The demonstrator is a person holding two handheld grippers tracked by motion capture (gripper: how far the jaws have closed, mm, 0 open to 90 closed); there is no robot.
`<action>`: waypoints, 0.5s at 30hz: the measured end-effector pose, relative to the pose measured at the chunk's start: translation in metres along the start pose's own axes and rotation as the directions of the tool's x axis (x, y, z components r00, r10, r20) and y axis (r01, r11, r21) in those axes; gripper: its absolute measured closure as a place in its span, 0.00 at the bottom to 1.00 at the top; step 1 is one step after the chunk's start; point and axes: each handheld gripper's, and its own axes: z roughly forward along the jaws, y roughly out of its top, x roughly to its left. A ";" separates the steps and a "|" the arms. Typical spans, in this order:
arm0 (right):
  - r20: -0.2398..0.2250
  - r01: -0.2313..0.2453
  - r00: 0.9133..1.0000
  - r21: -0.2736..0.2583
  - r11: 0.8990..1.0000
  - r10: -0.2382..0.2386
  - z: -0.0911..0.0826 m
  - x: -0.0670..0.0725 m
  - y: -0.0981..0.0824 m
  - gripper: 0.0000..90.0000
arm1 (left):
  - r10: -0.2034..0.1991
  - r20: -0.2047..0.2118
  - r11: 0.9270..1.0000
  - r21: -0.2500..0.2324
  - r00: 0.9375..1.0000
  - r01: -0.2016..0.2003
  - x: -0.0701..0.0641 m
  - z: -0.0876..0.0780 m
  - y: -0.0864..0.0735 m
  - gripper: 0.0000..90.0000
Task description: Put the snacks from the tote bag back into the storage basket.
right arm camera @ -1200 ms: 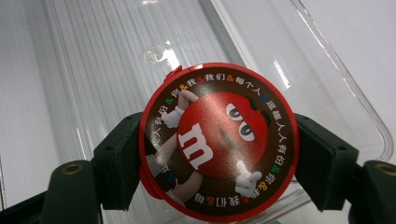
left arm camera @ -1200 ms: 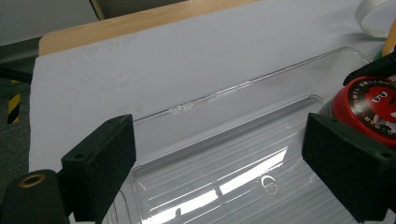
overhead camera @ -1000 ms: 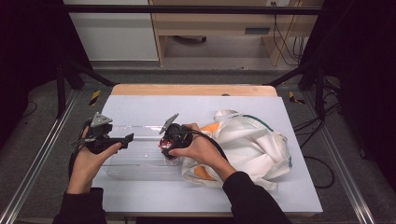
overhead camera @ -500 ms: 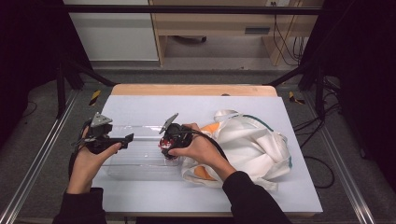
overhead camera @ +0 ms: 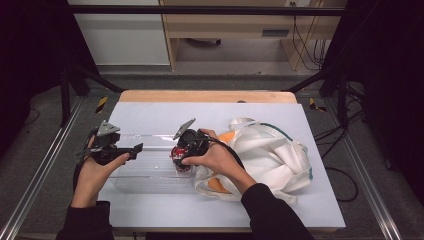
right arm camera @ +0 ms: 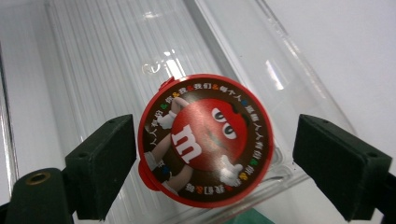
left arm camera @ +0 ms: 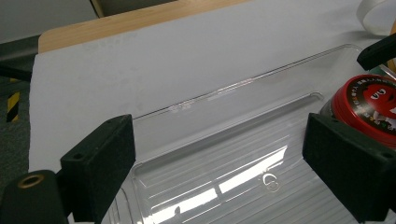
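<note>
A clear plastic tray (overhead camera: 140, 172) lies on the white table cover, left of centre. A candy jar with a red cartoon lid (overhead camera: 180, 161) stands upright at the tray's right end. My right gripper (overhead camera: 181, 152) points down over it, open, its jaws on either side of the lid (right arm camera: 205, 140); the left jaw is right at the lid's rim and the right jaw is well apart. My left gripper (overhead camera: 134, 148) is open above the tray's left part (left arm camera: 224, 140), holding nothing, with the jar (left arm camera: 369, 100) off to its right.
A crumpled white tote bag (overhead camera: 272, 155) with orange items (overhead camera: 216, 185) inside lies right of the tray, under the right forearm. The table's wooden far edge (overhead camera: 205, 96) runs along the back. Metal frame rails flank both sides.
</note>
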 end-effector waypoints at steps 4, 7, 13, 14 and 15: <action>0.006 -0.006 1.000 -0.021 1.000 0.006 -0.008 -0.002 -0.001 0.15 | -0.003 -0.001 1.000 -0.001 1.000 0.003 0.001 -0.001 0.000 0.10; 0.008 -0.008 1.000 -0.050 0.999 0.009 -0.016 -0.002 -0.001 0.15 | -0.004 -0.002 1.000 -0.003 1.000 0.004 0.001 -0.001 0.000 0.10; 0.021 -0.015 1.000 -0.084 0.996 0.017 -0.032 -0.005 -0.004 0.15 | -0.005 -0.004 1.000 -0.002 1.000 0.005 0.002 -0.001 0.000 0.10; 0.024 -0.015 1.000 -0.090 0.996 0.017 -0.035 -0.005 -0.005 0.15 | -0.004 -0.004 1.000 -0.002 1.000 0.004 0.001 -0.001 0.000 0.10; 0.028 -0.021 0.999 -0.093 0.995 0.023 -0.037 -0.006 -0.005 0.15 | -0.003 -0.004 1.000 0.000 1.000 0.003 0.001 -0.001 0.000 0.10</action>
